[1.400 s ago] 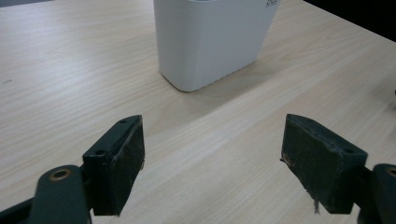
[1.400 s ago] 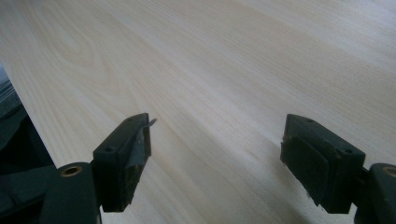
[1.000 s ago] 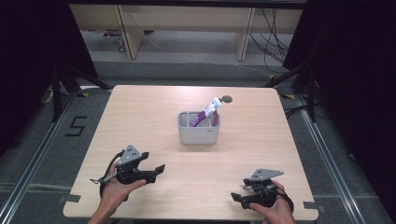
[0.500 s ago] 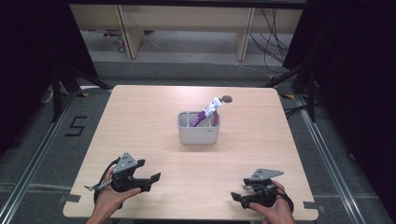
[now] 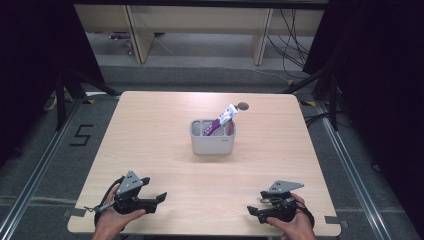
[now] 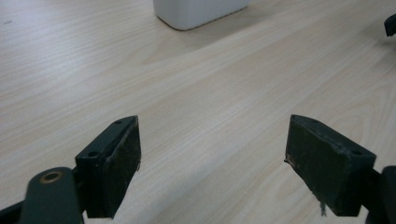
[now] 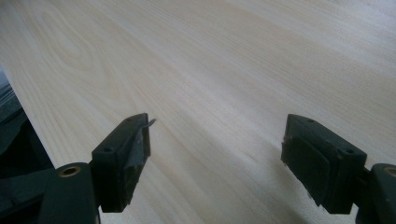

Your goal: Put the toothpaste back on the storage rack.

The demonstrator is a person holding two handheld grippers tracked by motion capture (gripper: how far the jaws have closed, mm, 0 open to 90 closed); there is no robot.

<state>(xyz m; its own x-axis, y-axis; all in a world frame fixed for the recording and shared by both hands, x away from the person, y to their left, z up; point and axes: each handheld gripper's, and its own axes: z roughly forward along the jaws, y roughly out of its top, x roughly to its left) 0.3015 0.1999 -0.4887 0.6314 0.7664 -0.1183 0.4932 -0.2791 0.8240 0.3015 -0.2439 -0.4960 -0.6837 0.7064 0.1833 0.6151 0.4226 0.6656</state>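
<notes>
Black rubber pads (image 6: 122,161) of the left claw (image 5: 161,197) stand wide apart with only bare wood between them, and the right claw (image 5: 251,211) is wide open and empty as well. Both rest low at the near edge of the desk (image 5: 150,145), each in a hand, well apart from each other.

The grey holder (image 5: 212,136) stands in the middle of the desk, far from both claws. A purple and white tube (image 5: 221,121) leans in it, its cap end rising over the rim toward the far right.

I think the main risk is the holder. It looks light, so a claw that pulls the tube sideways may tip or drag it. The tube is tilted, so a claw that comes straight down can also push it deeper or slip off its smooth skin.

Some things are hard to read. How deep the tube sits in the holder is hidden by the wall. In the left gripper view the holder is cut off at the top. A small dark round spot (image 5: 243,106) lies near the far edge; I cannot tell if it is a hole or an object.
</notes>
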